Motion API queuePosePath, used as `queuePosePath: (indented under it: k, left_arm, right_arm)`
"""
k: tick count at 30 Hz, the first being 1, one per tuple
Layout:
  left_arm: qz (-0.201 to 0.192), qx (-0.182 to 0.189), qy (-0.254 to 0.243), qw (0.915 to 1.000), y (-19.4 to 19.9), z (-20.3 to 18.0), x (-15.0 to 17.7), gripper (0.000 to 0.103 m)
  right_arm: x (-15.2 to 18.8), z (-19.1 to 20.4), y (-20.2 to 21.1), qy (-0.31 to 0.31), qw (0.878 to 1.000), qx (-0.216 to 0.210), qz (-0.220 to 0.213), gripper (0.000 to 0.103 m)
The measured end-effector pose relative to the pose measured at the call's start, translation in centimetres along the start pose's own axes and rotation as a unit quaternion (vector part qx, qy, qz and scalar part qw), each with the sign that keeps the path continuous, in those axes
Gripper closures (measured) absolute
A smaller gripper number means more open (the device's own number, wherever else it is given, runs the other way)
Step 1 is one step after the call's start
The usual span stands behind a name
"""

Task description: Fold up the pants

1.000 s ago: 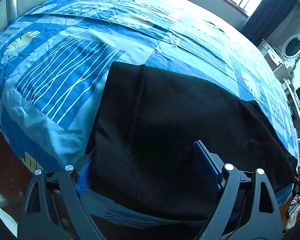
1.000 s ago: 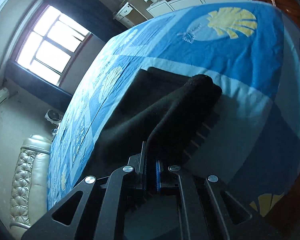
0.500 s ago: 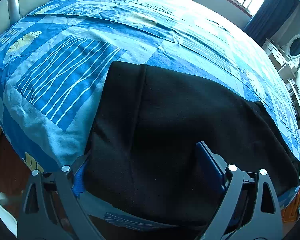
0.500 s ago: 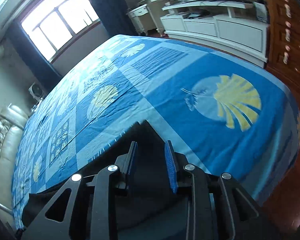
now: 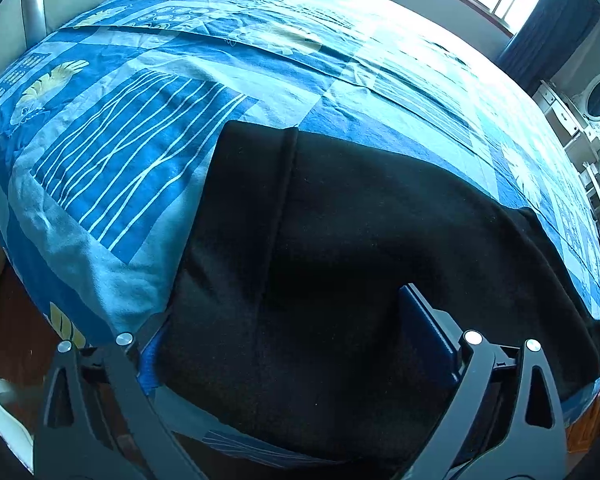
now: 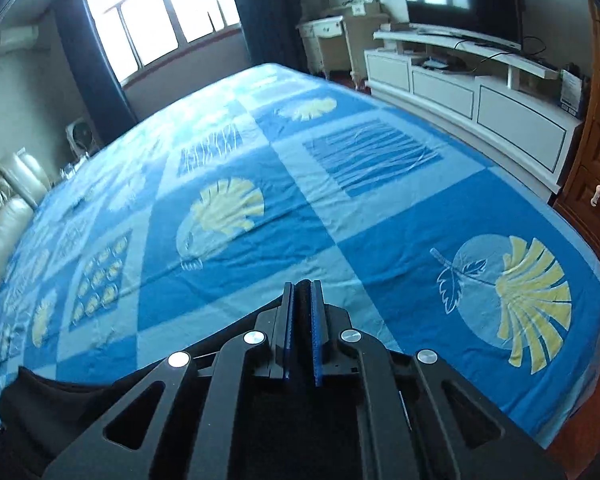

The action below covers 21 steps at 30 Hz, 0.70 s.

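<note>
Blue bed | black pants lie crosswise beneath left hand-held gripper, jaws opening astride | right hand-held gripper pressed together.

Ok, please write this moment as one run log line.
left claw: opening, black pants between | right claw: shut, over bedspread | black pants: lying on bedspread
</note>
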State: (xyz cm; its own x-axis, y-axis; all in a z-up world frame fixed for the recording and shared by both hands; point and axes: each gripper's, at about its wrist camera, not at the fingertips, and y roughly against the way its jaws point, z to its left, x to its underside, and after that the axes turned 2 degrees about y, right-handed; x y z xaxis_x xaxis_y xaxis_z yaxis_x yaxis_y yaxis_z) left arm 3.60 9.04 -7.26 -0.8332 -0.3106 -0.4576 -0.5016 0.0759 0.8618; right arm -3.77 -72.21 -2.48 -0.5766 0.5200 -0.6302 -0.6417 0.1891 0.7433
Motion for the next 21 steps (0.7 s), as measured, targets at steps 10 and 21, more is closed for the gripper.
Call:
queuePosePath:
  k: [10, 21]
  left_arm:
    - [-0.002, -0.008, 0.003, 1.0, -0.4, -0.1, -0.1, 0.003]
    - [-0.013, -0.002, -0.003, 0.9999, 0.0, -0.1, 0.2, 0.003]
  right_arm:
    - [1.6, -3.7, -3.3, -0.097, 0.994, 0.011, 0.047, 0.077]
    - [13.8, 0.8, 5.3, -0.267, 0.934, -0.222, 0.081, 0.077]
